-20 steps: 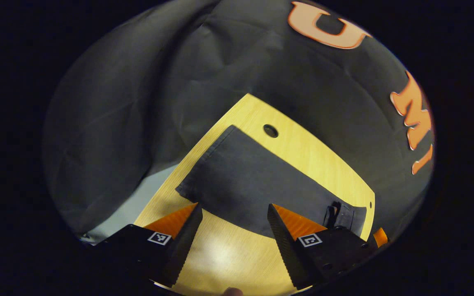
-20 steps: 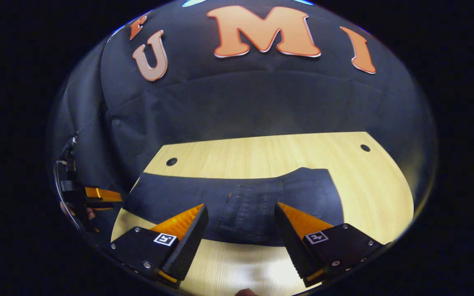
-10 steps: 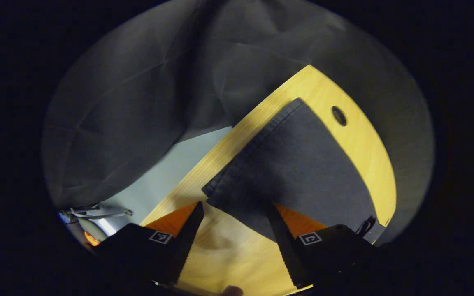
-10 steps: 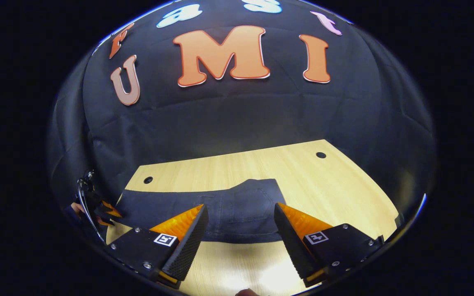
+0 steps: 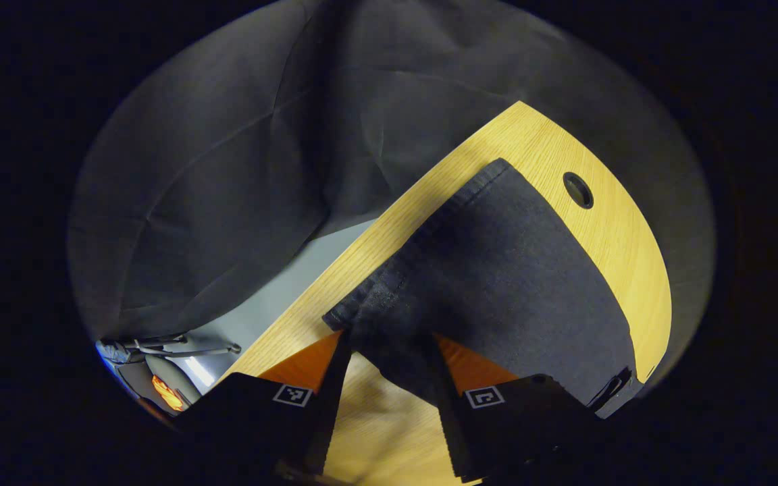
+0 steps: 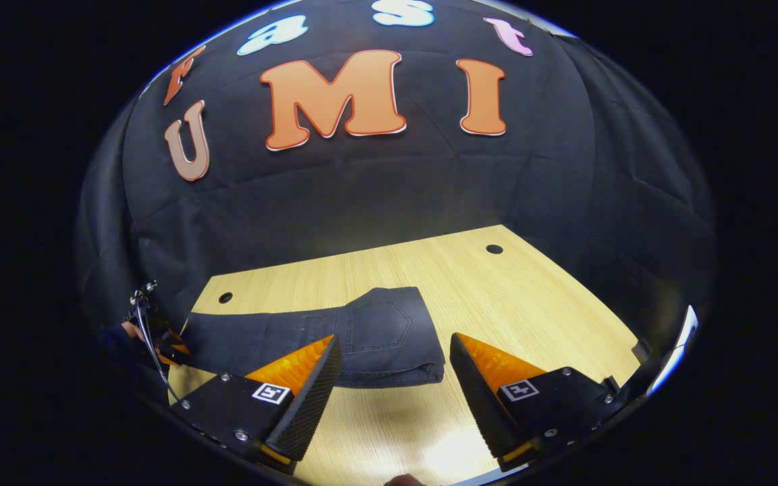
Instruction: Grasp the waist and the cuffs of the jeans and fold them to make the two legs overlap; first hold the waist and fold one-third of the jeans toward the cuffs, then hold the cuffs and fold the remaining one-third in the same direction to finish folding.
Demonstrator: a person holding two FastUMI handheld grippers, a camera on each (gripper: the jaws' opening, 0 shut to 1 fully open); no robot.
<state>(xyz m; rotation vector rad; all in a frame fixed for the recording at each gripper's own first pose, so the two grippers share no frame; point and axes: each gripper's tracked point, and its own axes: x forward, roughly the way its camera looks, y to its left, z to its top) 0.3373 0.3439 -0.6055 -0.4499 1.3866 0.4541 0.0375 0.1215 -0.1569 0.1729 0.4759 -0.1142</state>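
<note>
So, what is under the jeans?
The jeans lie on the wooden table. Bare wood shows all around them; the part they cover cannot be seen.

Left tongs (image 5: 385, 351): fingers parted, tips low, tilted steeply down. Right tongs (image 6: 396, 358): fingers wide apart, nothing between them, raised.

In the left gripper view the near corner of the jeans (image 5: 497, 270) cuff runs down between the jaws of the left gripper (image 5: 389, 358), and that spot is so dark you can't tell if the fingers actually press on the cloth or just straddle it. The waist end gets cut off at the lower right rim. In the right gripper view, the cuff end of the jeans (image 6: 335, 334) disappears behind the right gripper's near finger (image 6: 294, 398), and the other gripper (image 6: 171, 349) at the far left is too tiny to read. The tabletop (image 6: 531, 304) runs out of frame.
</note>
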